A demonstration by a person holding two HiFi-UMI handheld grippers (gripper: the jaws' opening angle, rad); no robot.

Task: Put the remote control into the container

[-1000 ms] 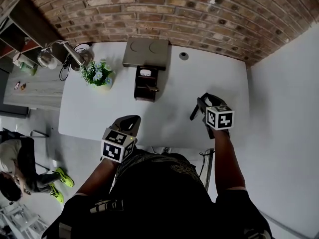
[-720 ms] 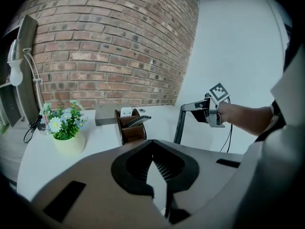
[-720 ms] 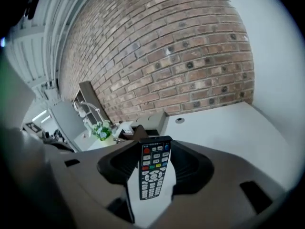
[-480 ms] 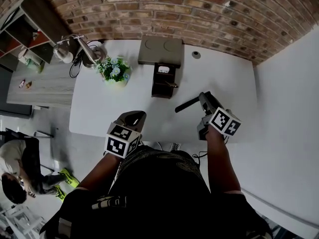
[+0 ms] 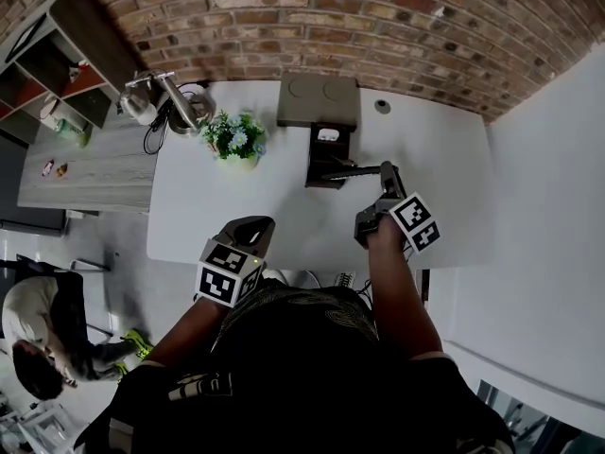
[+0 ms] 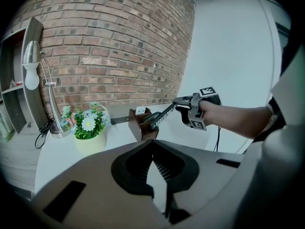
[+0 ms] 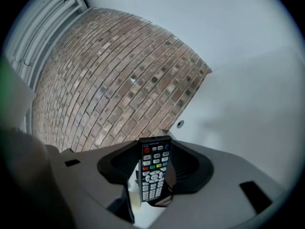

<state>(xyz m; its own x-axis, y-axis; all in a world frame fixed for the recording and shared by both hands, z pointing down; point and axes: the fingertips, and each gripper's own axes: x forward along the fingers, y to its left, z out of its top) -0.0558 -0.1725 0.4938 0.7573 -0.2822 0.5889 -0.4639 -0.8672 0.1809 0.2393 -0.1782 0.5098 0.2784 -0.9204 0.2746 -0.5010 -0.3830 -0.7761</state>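
The right gripper (image 5: 382, 172) has its jaws spread wide and clamped on the remote control (image 7: 153, 173), which stands lengthwise between them with its buttons facing the gripper's camera. The remote runs straight out past the jaw tips. Its far end reaches over the open top of the dark brown container (image 5: 314, 159), sloping down toward it; I can't tell whether it touches the inside. The person's bare forearm trails back from this gripper.

The left gripper (image 5: 253, 227) hangs nearer the person, over the table's front edge and well apart from the container. Its jaw tips meet and there is nothing between them. It points across the white table (image 5: 189, 206) toward the container and the other gripper.

Beyond the right gripper's tips, past the container, a flat grey box (image 5: 319, 100) lies against the brick wall (image 5: 284, 8). Ahead of the left gripper sits a small pot of flowers (image 5: 236, 140), with a desk lamp (image 5: 165, 97) further out. A round cable hole (image 5: 382, 106) lies beyond the right gripper. Far off to the left gripper's side, another person (image 5: 38, 348) is down on the floor.
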